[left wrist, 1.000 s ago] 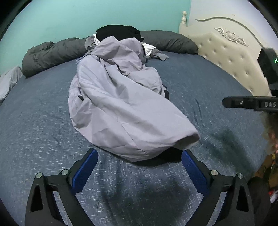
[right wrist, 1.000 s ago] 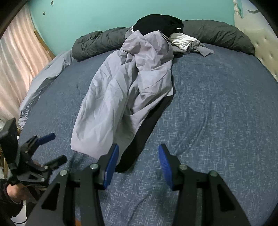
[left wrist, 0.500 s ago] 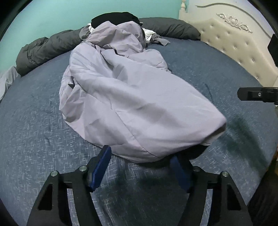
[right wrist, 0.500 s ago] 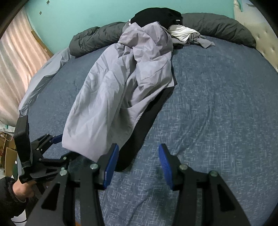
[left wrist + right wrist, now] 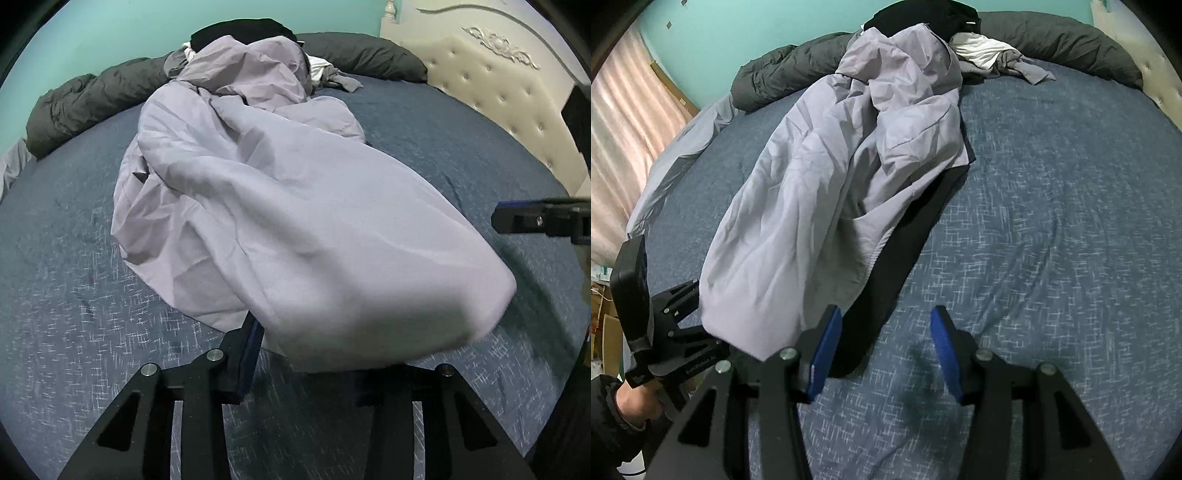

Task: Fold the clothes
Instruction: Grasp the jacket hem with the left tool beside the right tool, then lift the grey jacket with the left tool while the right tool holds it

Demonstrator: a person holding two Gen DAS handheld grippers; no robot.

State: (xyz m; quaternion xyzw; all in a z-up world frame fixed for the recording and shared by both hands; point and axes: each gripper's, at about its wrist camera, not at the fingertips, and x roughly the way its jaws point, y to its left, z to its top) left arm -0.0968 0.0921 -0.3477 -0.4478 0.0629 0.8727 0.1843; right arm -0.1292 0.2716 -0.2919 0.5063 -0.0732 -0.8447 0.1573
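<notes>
Since a second ago the left gripper (image 5: 314, 354) has pushed forward under the near hem of the crumpled lilac-grey fabric garment (image 5: 295, 221); the cloth now drapes over its fingertips, so whether they pinch it I cannot tell. The garment lies lengthwise on the dark blue speckled bedspread (image 5: 1052, 221), running from 6 toward 12 o'clock (over a black garment (image 5: 905, 251)). The right gripper (image 5: 882, 347) hovers with jaws wide apart, empty, at the hem's 3 o'clock side.

Crumpled lilac-grey garment (image 5: 295, 221) sprawled lengthwise on blue bed.
</notes>
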